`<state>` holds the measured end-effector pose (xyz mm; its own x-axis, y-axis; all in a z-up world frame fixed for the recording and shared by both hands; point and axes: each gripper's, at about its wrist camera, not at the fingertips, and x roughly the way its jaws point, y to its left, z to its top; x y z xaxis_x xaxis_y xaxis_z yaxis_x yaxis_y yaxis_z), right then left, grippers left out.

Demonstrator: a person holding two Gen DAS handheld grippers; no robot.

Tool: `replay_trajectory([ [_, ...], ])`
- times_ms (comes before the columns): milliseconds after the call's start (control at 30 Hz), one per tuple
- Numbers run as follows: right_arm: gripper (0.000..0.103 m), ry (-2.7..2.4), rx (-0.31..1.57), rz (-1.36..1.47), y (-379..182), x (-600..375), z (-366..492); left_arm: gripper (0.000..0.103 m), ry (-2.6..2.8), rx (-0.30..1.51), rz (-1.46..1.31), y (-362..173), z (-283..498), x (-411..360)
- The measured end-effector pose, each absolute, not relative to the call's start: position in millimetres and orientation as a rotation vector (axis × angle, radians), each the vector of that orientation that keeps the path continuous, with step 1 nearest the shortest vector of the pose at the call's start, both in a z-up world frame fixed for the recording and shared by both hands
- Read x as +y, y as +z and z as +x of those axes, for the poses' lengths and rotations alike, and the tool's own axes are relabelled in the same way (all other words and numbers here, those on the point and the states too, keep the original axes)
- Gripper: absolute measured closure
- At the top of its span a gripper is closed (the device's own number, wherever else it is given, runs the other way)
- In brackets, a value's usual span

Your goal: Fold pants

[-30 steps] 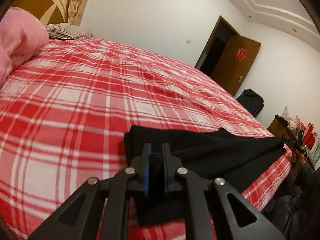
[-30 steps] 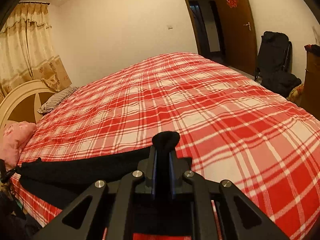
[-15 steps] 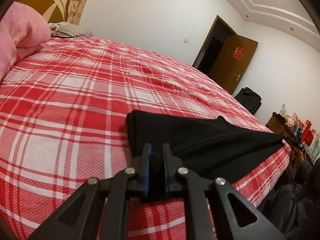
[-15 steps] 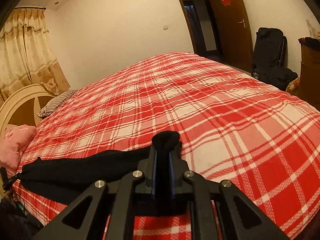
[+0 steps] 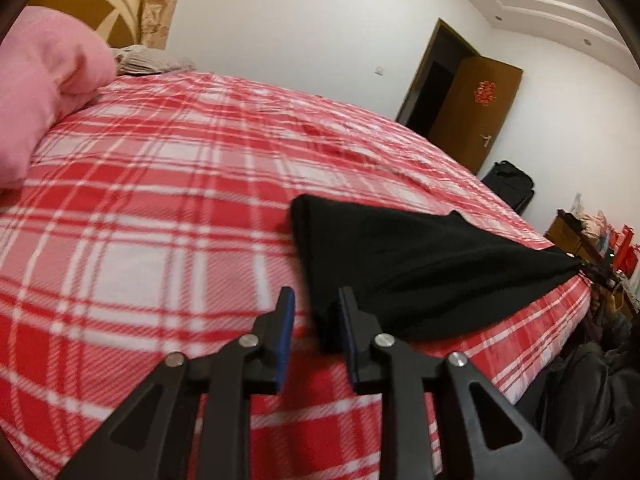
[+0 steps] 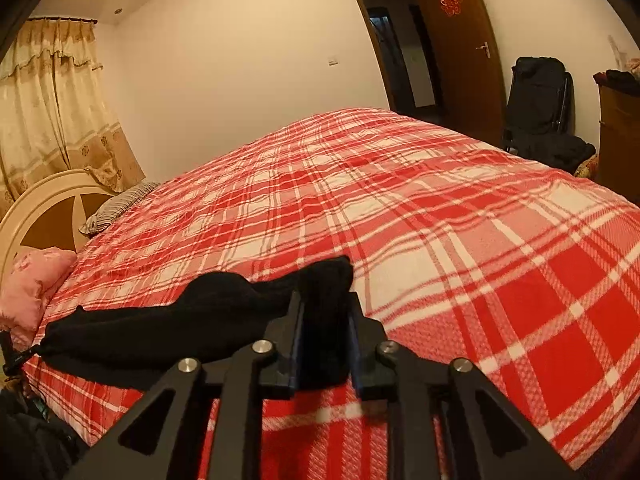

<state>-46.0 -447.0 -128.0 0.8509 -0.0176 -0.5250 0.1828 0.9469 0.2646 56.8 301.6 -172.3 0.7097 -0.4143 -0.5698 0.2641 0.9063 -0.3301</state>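
Black pants lie folded in a long band near the front edge of a red plaid bed. My left gripper is opening; one end of the pants rests against its right finger, and bedspread shows in the rest of the gap. In the right wrist view the pants stretch away to the left. My right gripper is also opening, with the bunched other end of the pants still standing between its pads.
A pink quilt and a striped pillow lie by the headboard. A brown door stands open beyond the bed. A black bag and a wooden dresser stand to the right.
Both grippers came down toward the bed with the pants' ends. The left jaws parted and let go of the cloth. The right jaws widened around their end.
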Motion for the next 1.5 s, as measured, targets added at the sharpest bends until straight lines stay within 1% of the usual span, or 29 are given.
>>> replay_trajectory([
  [67,0.083,-0.098,0.541,0.316,-128,-447,-50,0.079,-0.348,0.692,-0.249,-173,54,311],
  [133,0.077,-0.090,0.545,0.311,-125,-446,-55,0.080,-0.317,0.690,-0.260,-172,51,319],
  [200,0.053,-0.121,0.551,0.291,-120,-447,-62,0.080,-0.281,0.678,-0.269,-170,47,328],
  [233,0.052,-0.135,0.544,0.287,-118,-449,-67,0.080,-0.271,0.673,-0.277,-169,46,331],
  [333,0.052,-0.180,0.503,0.329,-109,-462,-89,0.080,-0.238,0.650,-0.301,-166,42,337],
  [467,0.051,-0.248,0.401,0.395,-87,-473,-115,0.080,-0.222,0.629,-0.319,-161,44,333],
  [600,0.051,-0.206,0.381,0.362,-61,-445,-103,0.080,-0.238,0.625,-0.295,-153,51,315],
  [667,0.051,-0.123,0.407,0.303,-51,-414,-82,0.080,-0.259,0.627,-0.271,-146,54,302],
  [767,0.051,0.064,0.496,0.174,-46,-344,-32,0.079,-0.288,0.651,-0.214,-138,59,284],
  [933,0.052,0.256,0.632,-0.035,-65,-242,29,0.079,-0.290,0.706,-0.136,-135,69,264],
  [1067,0.052,0.281,0.704,-0.102,-88,-218,45,0.079,-0.321,0.736,-0.094,-137,74,252],
  [1167,0.052,0.273,0.758,-0.031,-102,-226,58,0.079,-0.321,0.773,-0.071,-143,92,243],
  [1233,0.052,0.279,0.777,0.011,-106,-226,67,0.079,-0.294,0.793,-0.057,-146,102,241],
  [1367,0.052,0.361,0.800,-0.048,-107,-191,75,0.079,-0.245,0.815,-0.069,-148,116,244],
  [1400,0.052,0.391,0.805,-0.072,-107,-178,79,0.077,-0.238,0.815,-0.069,-148,117,245],
  [1467,0.052,0.442,0.813,-0.112,-106,-155,88,0.066,-0.224,0.809,-0.065,-145,116,247],
  [1500,0.052,0.467,0.811,-0.133,-105,-142,93,0.059,-0.218,0.804,-0.066,-144,117,247],
])
